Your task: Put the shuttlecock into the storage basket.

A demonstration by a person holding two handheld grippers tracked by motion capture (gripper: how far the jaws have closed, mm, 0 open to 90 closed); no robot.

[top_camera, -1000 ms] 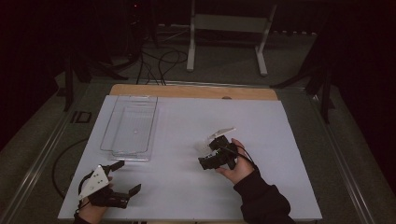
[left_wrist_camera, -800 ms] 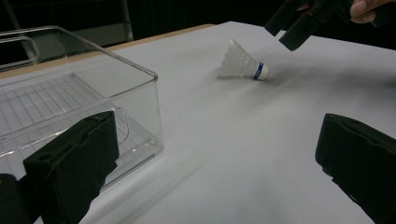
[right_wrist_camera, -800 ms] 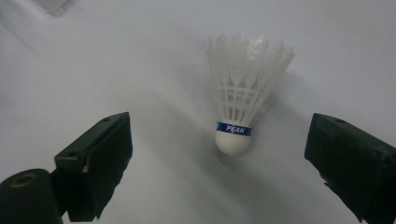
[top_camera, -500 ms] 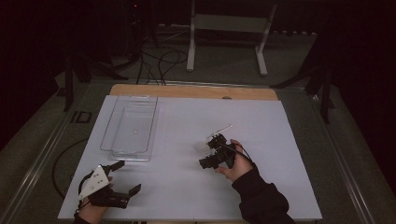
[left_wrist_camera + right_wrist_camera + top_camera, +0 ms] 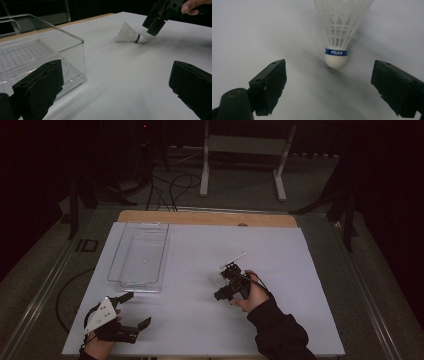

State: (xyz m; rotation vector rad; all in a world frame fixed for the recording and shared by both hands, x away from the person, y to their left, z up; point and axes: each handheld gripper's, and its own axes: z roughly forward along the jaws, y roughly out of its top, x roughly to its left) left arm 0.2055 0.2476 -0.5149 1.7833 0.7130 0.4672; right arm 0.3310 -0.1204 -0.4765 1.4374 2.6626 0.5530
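Looking down from the high view, we see a white table top (image 5: 190, 320) laid over a wooden board whose bare strip (image 5: 200, 217) shows along the far edge. Around it the room is dark: grey floor, black cables (image 5: 170, 185) coiled behind the table, and a pale metal stand (image 5: 245, 150) on two legs at the back.

Starting at the left, near the front edge, our left gripper (image 5: 134, 309) rests low over the table in a hand, its grey three-cornered plate on top. Its jaws stand wide apart with nothing between them; in the left gripper view they rise at either side of the frame over bare white surface. Just beyond it, toward the far left part of the table, a clear plastic bin (image 5: 137, 255) sits upright with a ribbed floor and nothing inside.

Moving right, past the middle of the table, a white shuttlecock (image 5: 234, 260) lies on its side on the white surface, well apart from the bin. Its rounded cork tip, ringed by a blue band printed PEAK, points toward our right gripper (image 5: 226, 280), and its skirt fans away from it.

Our right gripper, held by a hand in a dark sleeve (image 5: 275, 335), hovers just short of the cork. Its jaws have just been closing a little, yet they are spread wide, one on each side of the cork tip, and the pads touch nothing.
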